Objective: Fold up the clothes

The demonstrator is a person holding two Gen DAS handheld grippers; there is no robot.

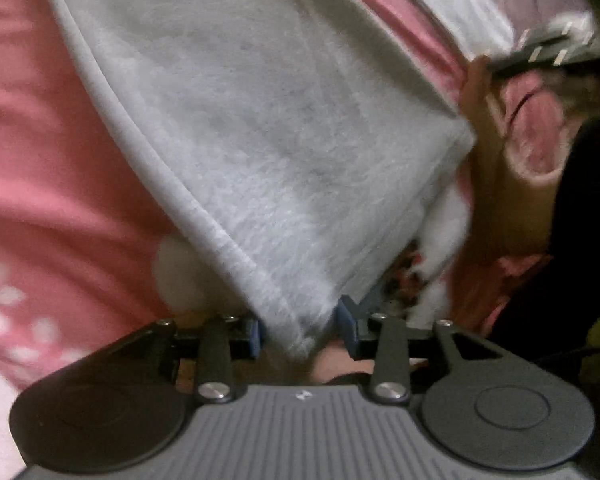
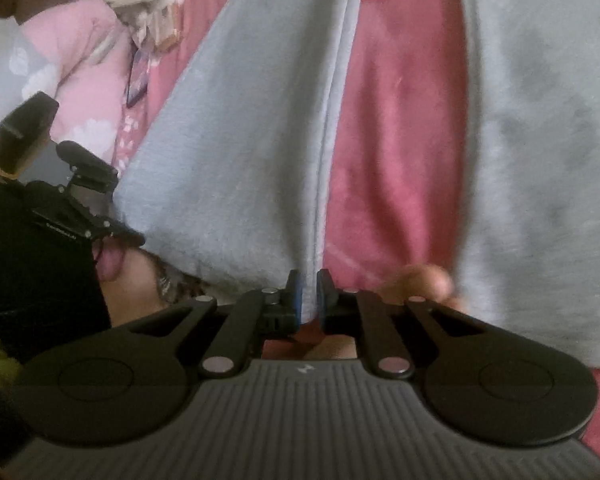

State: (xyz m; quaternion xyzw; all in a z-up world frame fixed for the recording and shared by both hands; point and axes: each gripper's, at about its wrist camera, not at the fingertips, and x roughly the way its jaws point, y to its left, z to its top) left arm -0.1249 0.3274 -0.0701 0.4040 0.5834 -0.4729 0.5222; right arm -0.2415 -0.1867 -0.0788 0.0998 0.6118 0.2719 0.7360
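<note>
Across a pink bedspread lies the grey fleece garment, spread flat with a stitched hem running along its edge. Seen from the left wrist, one corner of it tapers down to a point between the blue pads of the left gripper, whose jaws stand parted with the fleece corner between them; the pads do not appear to press on the cloth. From the right wrist, two panels of the same grey fleece garment show with a strip of the pink bedspread between them, and the hemmed edge of the nearer panel runs straight down into the right gripper. Its blue pads are drawn nearly together and pinch that hem.

A fingertip of the person's hand shows just behind the right gripper's linkage, touching the fleece. In the left-wrist view a hand rests at the garment's far corner, partly hidden by a dark, blurred piece of hardware.

Around the garment, white blossom prints mark the bedspread at the lower left of the left-wrist view. A pink piece of clothing lies beside the hand, and something white and fluffy pokes out from under the fleece's right edge. In the right-wrist view a heap of other laundry sits at the upper left, with a pink flowered fabric below it. The left gripper's black body shows at the left edge, just beside the fleece
</note>
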